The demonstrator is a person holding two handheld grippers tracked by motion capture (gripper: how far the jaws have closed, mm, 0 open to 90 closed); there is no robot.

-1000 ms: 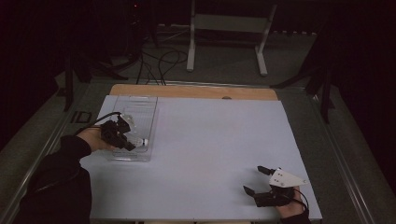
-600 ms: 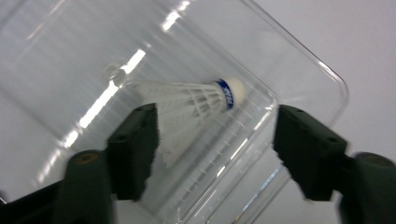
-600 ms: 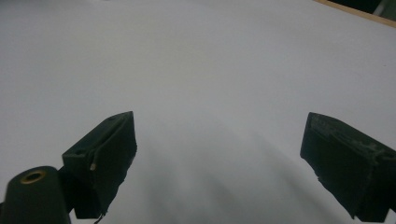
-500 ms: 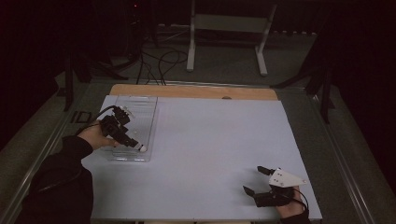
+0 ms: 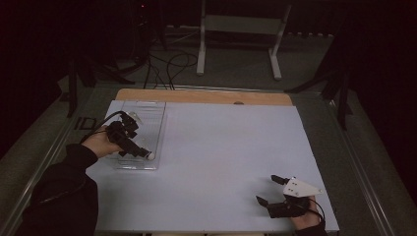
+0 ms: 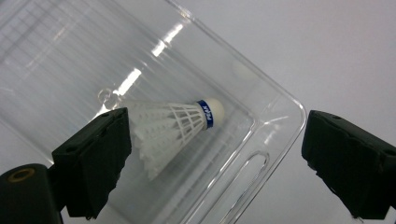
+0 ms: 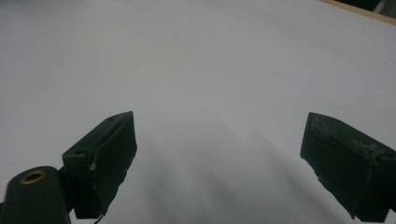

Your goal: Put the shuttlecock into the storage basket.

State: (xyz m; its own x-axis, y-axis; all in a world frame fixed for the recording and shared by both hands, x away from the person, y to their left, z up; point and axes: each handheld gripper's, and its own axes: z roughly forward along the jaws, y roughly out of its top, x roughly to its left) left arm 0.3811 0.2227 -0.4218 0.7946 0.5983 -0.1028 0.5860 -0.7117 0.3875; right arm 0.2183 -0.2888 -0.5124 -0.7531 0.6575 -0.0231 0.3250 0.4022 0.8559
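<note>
A white shuttlecock (image 6: 173,128) with a blue band lies on its side in a clear plastic tray (image 6: 280,126). In the left gripper view, my left gripper (image 6: 217,135) is open wide, a jaw on each side of the shuttlecock and not touching it. From the high view, the left gripper (image 5: 137,150) hangs over the near end of the tray (image 5: 153,123) at the table's left. A small white spot there is the shuttlecock (image 5: 150,156). My right gripper (image 5: 268,189) rests open near the front right edge. Between its jaws, the right gripper (image 7: 219,126) has nothing but bare white surface.
A white sheet (image 5: 221,147) covers the table, with a wooden strip (image 5: 204,97) along its far edge. Beyond the table stand a metal frame (image 5: 241,29) and cables (image 5: 167,64) on a dark floor.
My left gripper has shifted a little over the tray, first away from me and then back toward its near end. The right gripper has stayed still.
</note>
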